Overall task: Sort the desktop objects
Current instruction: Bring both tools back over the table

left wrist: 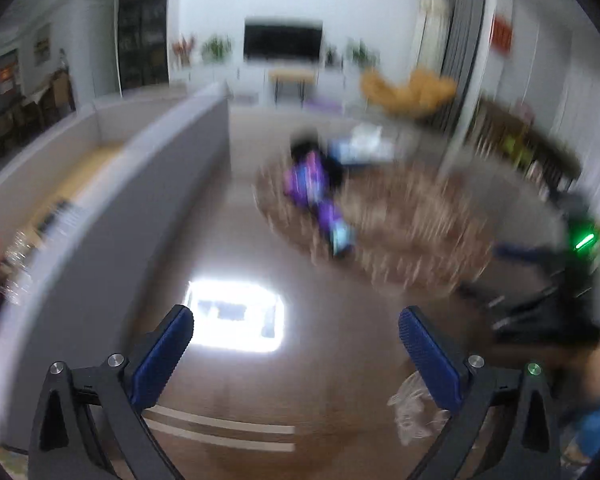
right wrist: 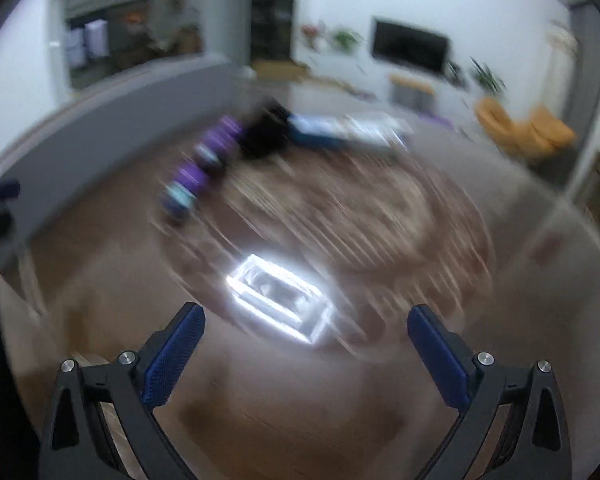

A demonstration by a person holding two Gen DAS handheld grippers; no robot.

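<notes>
- Your left gripper (left wrist: 296, 344) has its jaws spread wide and released; nothing sits between the blue pads (left wrist: 162, 356).
- Your right gripper (right wrist: 306, 344) is likewise spread wide, with an empty gap between its blue pads (right wrist: 172, 360).
- No earlier picture is given here, so only this released stance can be reported.
- Both views are smeared by motion blur, so small shapes cannot be identified with confidence.
- Ahead of each pair of jaws lies a brown table (left wrist: 320, 400), with a bright rectangular glare (left wrist: 236, 316) just beyond the fingertips; the glare (right wrist: 280, 300) washes out whatever surface detail lies there.
- Farther ahead of your left jaws, a round woven mat (left wrist: 400, 224) carries the things to sort: a purple object (left wrist: 308, 184), a dark item and a pale blue one behind it. Their exact kind cannot be told.
- In the right wrist view the same purple object (right wrist: 200, 168) lies ahead and to the left of the jaws, at the edge of the mat (right wrist: 340, 216), well apart from the pads.
- Beside your left gripper's right pad, a crumpled clear wrapper (left wrist: 412, 404) is partly hidden behind the finger.
- At the right edge of the left wrist view, your other gripper (left wrist: 548, 312) is cut off and blurred, with a green light (left wrist: 584, 240) above it.
- A grey partition (left wrist: 140, 200) runs along the left of the jaws.
</notes>
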